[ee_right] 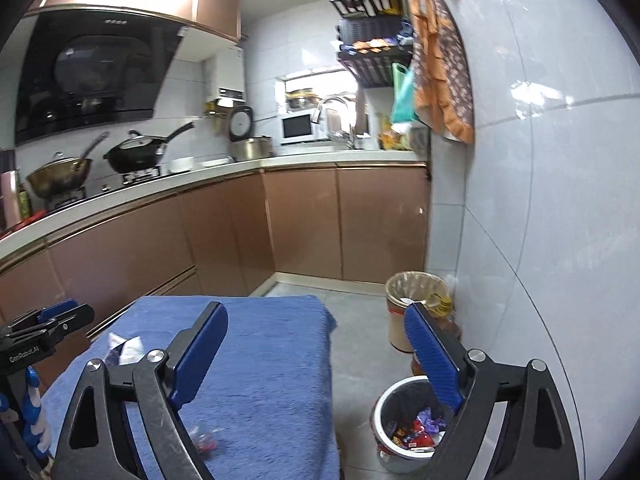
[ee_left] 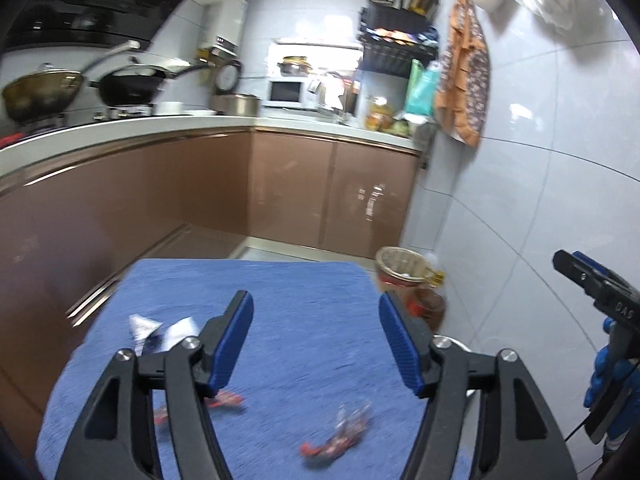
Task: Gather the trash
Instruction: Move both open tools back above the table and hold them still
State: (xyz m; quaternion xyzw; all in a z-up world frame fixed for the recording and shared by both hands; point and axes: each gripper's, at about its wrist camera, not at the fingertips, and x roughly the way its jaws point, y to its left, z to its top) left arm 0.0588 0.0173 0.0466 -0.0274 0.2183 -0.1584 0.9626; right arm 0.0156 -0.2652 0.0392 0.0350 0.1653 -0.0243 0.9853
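Observation:
My left gripper [ee_left: 316,312] is open and empty above a table covered with a blue cloth [ee_left: 280,288]. On the cloth lie a red crumpled wrapper [ee_left: 336,440], a red-orange wrapper [ee_left: 224,400] partly behind my left finger, and white paper scraps [ee_left: 160,330]. My right gripper [ee_right: 316,322] is open and empty, held over the cloth's right edge [ee_right: 280,360]. A small metal bin [ee_right: 408,424] with colourful wrappers inside stands on the floor to the right of the table. A wrapper [ee_right: 204,442] lies on the cloth behind my left finger.
A taller lined waste basket [ee_right: 412,300] stands by the tiled wall [ee_right: 540,240], with bottles beside it. Brown kitchen cabinets [ee_right: 304,220] run along the back and left. The right gripper shows at the right edge of the left wrist view [ee_left: 592,284].

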